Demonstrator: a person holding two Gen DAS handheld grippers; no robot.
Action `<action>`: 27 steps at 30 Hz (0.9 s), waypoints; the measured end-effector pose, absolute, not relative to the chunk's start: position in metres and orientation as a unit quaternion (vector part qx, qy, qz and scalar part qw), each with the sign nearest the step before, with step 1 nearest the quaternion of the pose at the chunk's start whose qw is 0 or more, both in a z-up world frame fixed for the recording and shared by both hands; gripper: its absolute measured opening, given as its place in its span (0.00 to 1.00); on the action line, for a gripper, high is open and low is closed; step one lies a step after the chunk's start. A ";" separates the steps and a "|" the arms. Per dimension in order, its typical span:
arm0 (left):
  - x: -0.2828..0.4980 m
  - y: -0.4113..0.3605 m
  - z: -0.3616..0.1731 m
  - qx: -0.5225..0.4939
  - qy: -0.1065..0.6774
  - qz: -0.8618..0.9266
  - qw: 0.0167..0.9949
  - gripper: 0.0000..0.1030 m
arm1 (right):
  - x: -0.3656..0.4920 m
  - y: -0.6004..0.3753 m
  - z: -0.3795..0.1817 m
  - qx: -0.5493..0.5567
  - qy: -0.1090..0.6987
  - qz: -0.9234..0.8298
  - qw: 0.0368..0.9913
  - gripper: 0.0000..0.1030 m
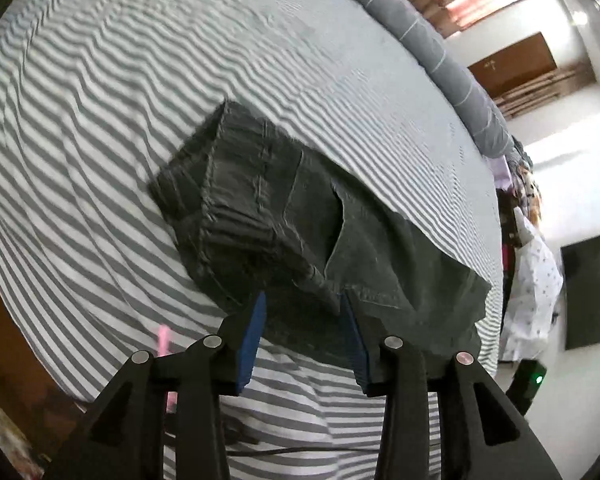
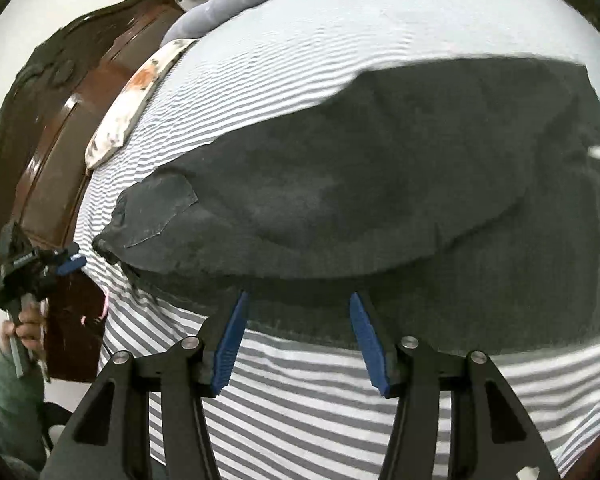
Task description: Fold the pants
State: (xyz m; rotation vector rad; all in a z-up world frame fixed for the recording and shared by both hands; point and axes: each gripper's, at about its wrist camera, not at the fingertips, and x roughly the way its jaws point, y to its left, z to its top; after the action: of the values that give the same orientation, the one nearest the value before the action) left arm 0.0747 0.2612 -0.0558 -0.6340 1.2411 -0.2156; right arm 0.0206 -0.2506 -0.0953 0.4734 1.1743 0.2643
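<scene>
Dark grey pants (image 1: pixel 260 208) lie folded on a grey-and-white striped bed sheet (image 1: pixel 100 120), waistband and pocket to the left. My left gripper (image 1: pixel 303 296) hovers at their near edge. Its blue pads (image 1: pixel 254 336) stand apart with dark cloth lying loose in the gap. In the right wrist view the pants (image 2: pixel 360 168) spread wide across the sheet (image 2: pixel 320 392). My right gripper (image 2: pixel 299 296) is open over their near hem, and its pads (image 2: pixel 370 340) press on nothing. The left gripper (image 2: pixel 70 262) shows at the far left, held by a hand (image 2: pixel 24 328).
A rolled grey blanket (image 1: pixel 420 28) lines the bed's far side. A patterned pillow (image 2: pixel 132 96) lies against a dark wooden headboard (image 2: pixel 60 128). A pink object (image 1: pixel 164 338) and a dark cable (image 1: pixel 280 450) lie near the bed's front edge. White cloth (image 1: pixel 536 280) is piled beyond the bed.
</scene>
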 end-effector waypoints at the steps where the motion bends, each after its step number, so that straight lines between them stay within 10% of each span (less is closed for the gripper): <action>1: 0.079 0.258 -0.060 -0.296 0.575 -0.093 0.757 0.39 | 0.020 -0.251 -0.098 0.227 0.550 0.119 0.795 0.50; 20: 0.107 0.270 -0.129 -0.432 0.574 -0.011 0.696 0.40 | 0.035 -0.274 -0.149 0.355 0.548 0.041 0.756 0.51; 27: 0.110 0.269 -0.129 -0.405 0.562 -0.014 0.721 0.18 | 0.051 -0.280 -0.160 0.356 0.529 -0.005 0.770 0.46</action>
State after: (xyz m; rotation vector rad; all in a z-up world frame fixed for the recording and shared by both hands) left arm 0.1103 0.2686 -0.1289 -0.8941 1.2420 -0.0307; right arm 0.0513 -0.2805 -0.1605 0.7726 1.1463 -0.0105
